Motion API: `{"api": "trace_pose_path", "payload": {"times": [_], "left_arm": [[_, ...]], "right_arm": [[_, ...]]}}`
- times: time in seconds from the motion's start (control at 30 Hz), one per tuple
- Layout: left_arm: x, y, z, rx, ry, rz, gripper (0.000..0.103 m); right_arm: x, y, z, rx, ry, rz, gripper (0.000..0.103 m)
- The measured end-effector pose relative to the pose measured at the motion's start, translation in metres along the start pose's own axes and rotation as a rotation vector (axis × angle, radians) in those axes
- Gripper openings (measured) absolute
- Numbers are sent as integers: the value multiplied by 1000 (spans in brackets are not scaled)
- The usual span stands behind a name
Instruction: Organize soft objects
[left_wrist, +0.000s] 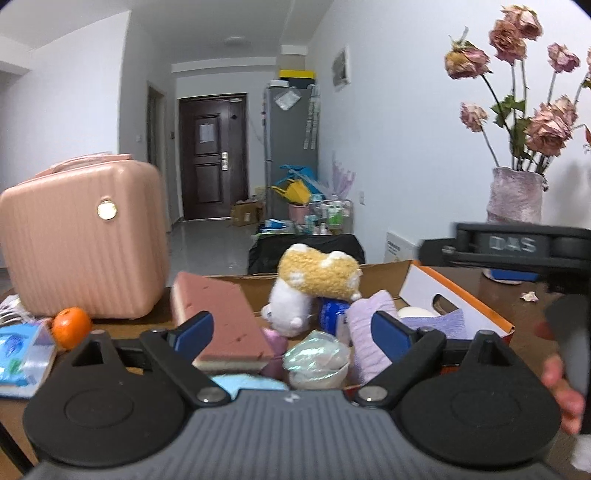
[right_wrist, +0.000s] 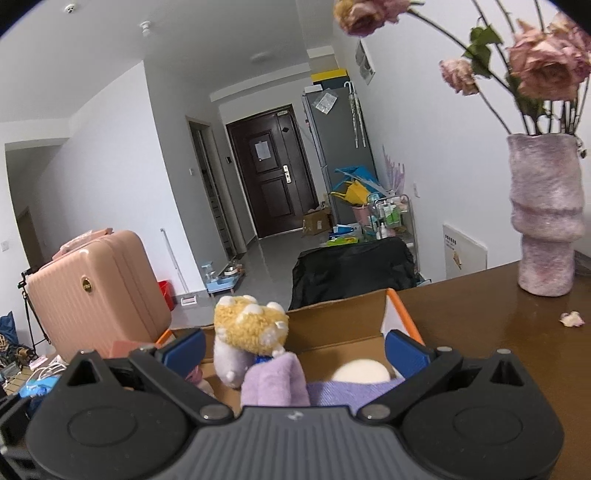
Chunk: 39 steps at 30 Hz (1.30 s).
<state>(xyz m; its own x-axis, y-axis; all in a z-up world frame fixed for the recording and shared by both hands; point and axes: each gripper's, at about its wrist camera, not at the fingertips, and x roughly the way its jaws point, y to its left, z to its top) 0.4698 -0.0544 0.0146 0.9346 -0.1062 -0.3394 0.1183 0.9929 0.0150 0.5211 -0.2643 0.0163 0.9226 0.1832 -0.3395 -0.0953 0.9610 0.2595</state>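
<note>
Plush (left_wrist: 317, 273) sits head-down in the box (left_wrist: 458, 295) among a sponge (left_wrist: 221, 314) and purple cloth (left_wrist: 369, 332) — gathered there to tidy. Left gripper (left_wrist: 295, 328) and right gripper (right_wrist: 295, 349) both gape, holding nothing — likely choosing.

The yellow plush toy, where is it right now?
The yellow plush toy stands in the cardboard box, centre of both wrist views, behind the purple cloth.
</note>
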Motion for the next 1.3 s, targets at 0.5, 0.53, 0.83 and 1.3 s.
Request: {"api": "trace_pose_path", "payload": {"times": [0.5, 0.53, 0.83, 1.3], "left_arm": [[-87, 21, -11, -66, -26, 115, 103], [-95, 22, -12, -65, -33, 122, 103], [-182, 26, -29, -36, -101, 176, 103], [-293, 44, -89, -56, -138, 184, 103]], "right_arm": [[-101, 17, -32, -60, -68, -7, 103], [-110, 20, -35, -71, -75, -7, 103], [-197, 44, -66, -172, -147, 5, 103], [-319, 61, -138, -249, -199, -32, 103]]}}
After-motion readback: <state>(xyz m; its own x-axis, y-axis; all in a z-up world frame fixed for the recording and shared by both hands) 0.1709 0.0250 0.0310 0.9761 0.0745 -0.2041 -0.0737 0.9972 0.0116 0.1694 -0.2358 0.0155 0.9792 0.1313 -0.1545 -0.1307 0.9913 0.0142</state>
